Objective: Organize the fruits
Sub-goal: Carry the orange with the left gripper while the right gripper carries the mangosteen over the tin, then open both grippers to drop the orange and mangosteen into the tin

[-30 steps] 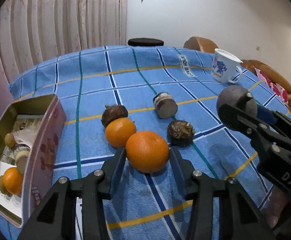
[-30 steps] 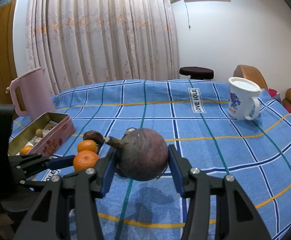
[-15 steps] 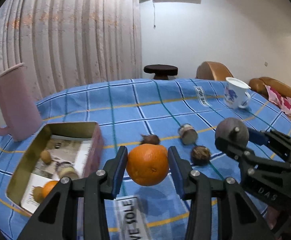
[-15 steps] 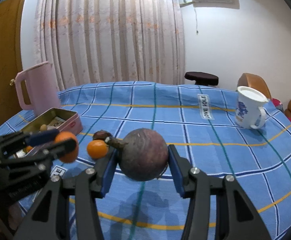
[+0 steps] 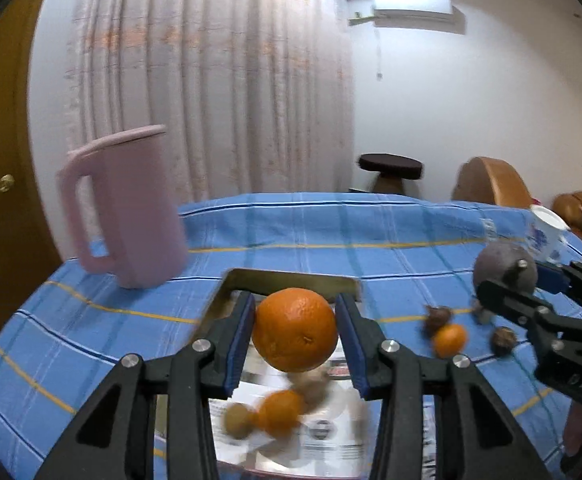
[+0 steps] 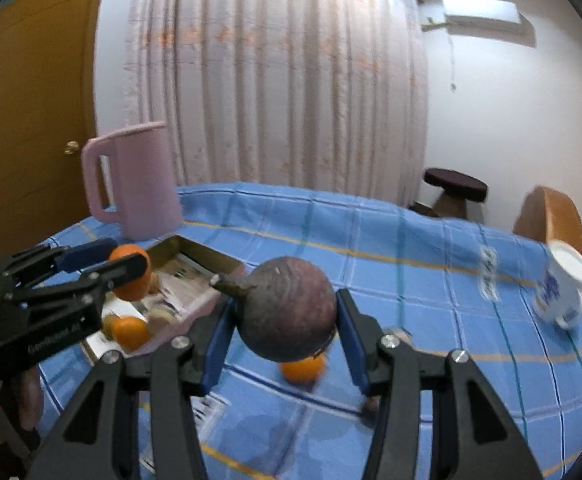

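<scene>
Already, in the left wrist view, the left gripper (image 5: 295, 330) pinches a round orange (image 5: 295, 330) above the open rectangular tin box (image 5: 291, 280), where another orange (image 5: 279, 412) lies; one small orange (image 5: 449, 340) and brown fruits wait on the blue checked tablecloth (image 5: 311, 232). From the right wrist view, the right gripper (image 6: 287, 316) clamps a dark purple round fruit (image 6: 287, 316) beside the box's edge, not yet inside.

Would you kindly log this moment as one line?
left gripper: shut on orange, above tin | right gripper: shut on dark round fruit, aloft | phase: carry
</scene>
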Demonstrator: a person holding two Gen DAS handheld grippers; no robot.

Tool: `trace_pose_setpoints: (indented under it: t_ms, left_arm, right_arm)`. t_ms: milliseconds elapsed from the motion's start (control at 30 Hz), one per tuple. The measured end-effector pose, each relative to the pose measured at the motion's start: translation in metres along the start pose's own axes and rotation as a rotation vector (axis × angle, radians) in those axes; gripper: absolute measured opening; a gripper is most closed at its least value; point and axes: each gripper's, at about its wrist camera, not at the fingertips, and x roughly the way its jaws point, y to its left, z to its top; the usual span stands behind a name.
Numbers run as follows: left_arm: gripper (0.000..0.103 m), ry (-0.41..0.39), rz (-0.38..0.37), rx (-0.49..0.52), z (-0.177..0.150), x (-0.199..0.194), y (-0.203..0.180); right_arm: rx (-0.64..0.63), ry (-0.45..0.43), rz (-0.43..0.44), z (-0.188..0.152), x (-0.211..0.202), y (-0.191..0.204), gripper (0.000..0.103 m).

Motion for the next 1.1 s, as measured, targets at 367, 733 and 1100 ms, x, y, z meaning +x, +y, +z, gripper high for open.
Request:
trace_pose_setpoints:
  t_ms: [367,733,1100]
  left_arm:
    - [0.044,0.087,0.037,-0.049,-0.013,0.026,0.047]
    - [0.044,0.149,0.018,-0.059,-0.026,0.042,0.049]
    - [0.045,0.121,0.004,-0.110,-0.024,0.026,0.056]
  right_arm:
    - [-0.059,0.068,0.125,0.018,0.062,0.060,0.052]
    - [-0.106,0.173,0.173,-0.002,0.094,0.079,0.052]
    - [-0.099,0.153,0.225,-0.004,0.080,0.078,0.072]
